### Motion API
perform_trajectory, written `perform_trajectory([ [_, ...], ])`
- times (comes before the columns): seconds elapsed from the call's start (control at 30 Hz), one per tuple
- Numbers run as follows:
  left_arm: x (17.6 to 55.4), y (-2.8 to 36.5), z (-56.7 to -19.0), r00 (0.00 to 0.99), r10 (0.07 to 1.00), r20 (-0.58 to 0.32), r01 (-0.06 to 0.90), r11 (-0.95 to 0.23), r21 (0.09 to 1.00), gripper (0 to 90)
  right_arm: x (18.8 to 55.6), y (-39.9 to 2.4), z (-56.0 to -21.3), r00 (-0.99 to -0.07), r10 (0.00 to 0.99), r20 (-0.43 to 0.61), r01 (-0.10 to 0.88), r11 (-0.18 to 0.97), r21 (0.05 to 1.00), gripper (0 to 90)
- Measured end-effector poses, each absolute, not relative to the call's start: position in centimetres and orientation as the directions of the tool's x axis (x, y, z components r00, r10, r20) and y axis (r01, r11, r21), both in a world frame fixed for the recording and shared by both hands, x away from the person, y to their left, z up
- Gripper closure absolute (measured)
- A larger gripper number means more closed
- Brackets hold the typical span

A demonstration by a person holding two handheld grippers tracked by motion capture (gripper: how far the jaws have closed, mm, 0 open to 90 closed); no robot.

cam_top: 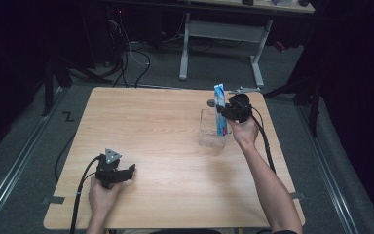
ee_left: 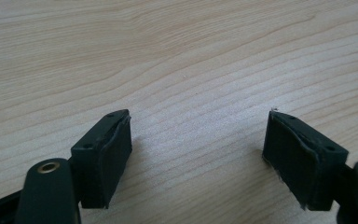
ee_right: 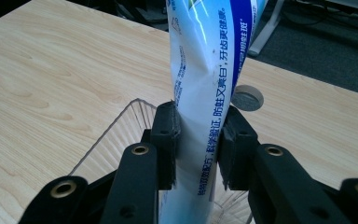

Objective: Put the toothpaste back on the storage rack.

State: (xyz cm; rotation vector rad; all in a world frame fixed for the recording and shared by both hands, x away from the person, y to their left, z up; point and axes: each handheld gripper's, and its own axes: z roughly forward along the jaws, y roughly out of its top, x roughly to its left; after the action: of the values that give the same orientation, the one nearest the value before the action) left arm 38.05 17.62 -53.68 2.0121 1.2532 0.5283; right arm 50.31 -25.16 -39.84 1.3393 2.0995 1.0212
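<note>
A white and blue toothpaste tube [cam_top: 220, 108] stands upright with its lower end inside a clear plastic box [cam_top: 209, 130] on the right part of the wooden table [cam_top: 165, 141]. My right gripper [cam_top: 225, 112] is shut on the tube's middle. In the right gripper view both pads press the tube [ee_right: 209, 88], and the box's rim [ee_right: 116, 121] curves below the right gripper [ee_right: 198, 140]. My left gripper [cam_top: 130, 169] rests low at the front left of the table, open. Between its spread fingers [ee_left: 112, 154] in the left gripper view, the left gripper [ee_left: 198, 158] holds nothing over bare wood.
A small round grey cap or disc [cam_top: 211, 103] lies on the table just behind the box. Beyond the table's far edge stand a white desk frame [cam_top: 221, 36] and floor cables [cam_top: 136, 58]. Metal rails run along the floor on both sides.
</note>
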Motion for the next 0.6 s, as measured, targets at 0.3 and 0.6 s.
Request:
perform_trajectory([
  [0.3,38.05,17.61,-53.68,0.449,0.893,-0.021,0.609,-0.288,0.739,23.9,50.06,-25.24,-39.97,-0.436,0.899,0.027,0.575,0.255,0.777,70.7],
  [0.6,38.05,17.61,-53.68,0.449,0.893,-0.020,0.609,-0.289,0.739,23.9,49.70,-25.72,-40.73,-0.431,0.902,0.040,0.583,0.244,0.775,70.7],
])
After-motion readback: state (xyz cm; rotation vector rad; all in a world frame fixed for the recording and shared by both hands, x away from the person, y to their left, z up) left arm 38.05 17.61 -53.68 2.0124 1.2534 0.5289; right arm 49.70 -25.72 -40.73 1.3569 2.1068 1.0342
